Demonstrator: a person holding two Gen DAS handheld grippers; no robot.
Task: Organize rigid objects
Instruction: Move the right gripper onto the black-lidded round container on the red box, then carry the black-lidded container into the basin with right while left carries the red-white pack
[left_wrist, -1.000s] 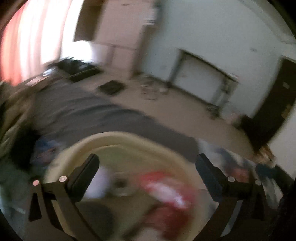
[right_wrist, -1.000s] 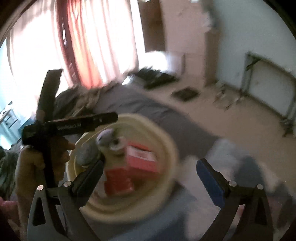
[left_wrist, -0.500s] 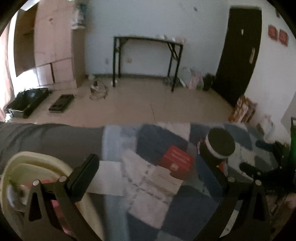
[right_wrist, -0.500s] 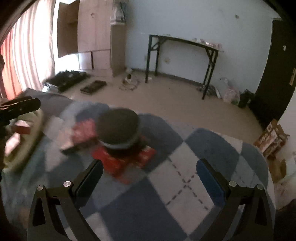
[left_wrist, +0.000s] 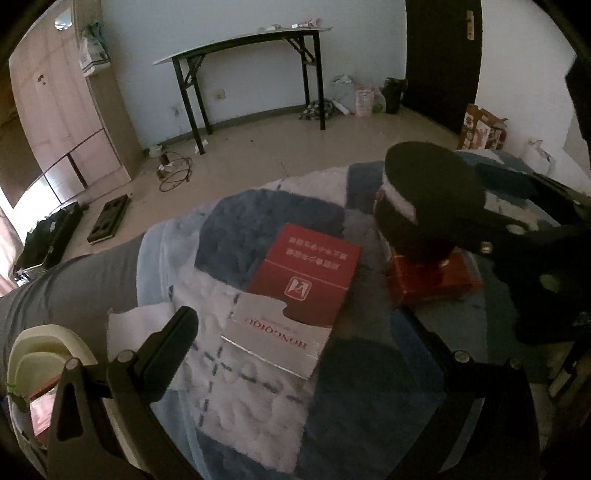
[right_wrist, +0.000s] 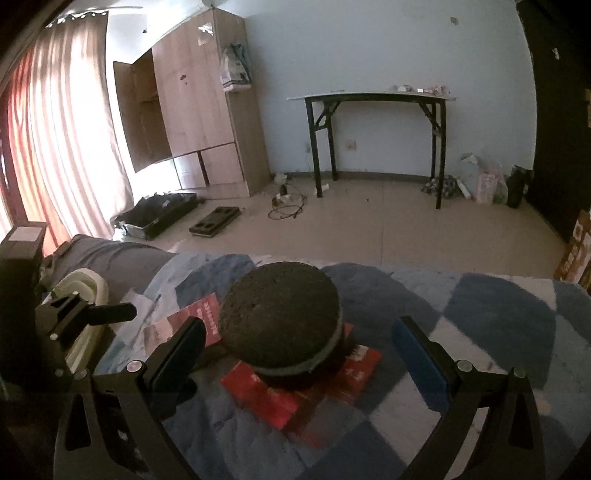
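Both grippers have swung from the cream basket (left_wrist: 44, 343) to the blanket (right_wrist: 480, 314). Your right gripper (right_wrist: 295, 343) gapes around the black-capped jar (right_wrist: 280, 321), apparently ready to lift it; your left gripper (left_wrist: 306, 332) hangs open, empty, beside it over the red-and-silver box (left_wrist: 295, 291). The red packet (right_wrist: 303, 391) lies under the jar.

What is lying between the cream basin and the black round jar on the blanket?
In the left wrist view, a red and silver box lies flat on the blanket between the cream basin and the black round jar.
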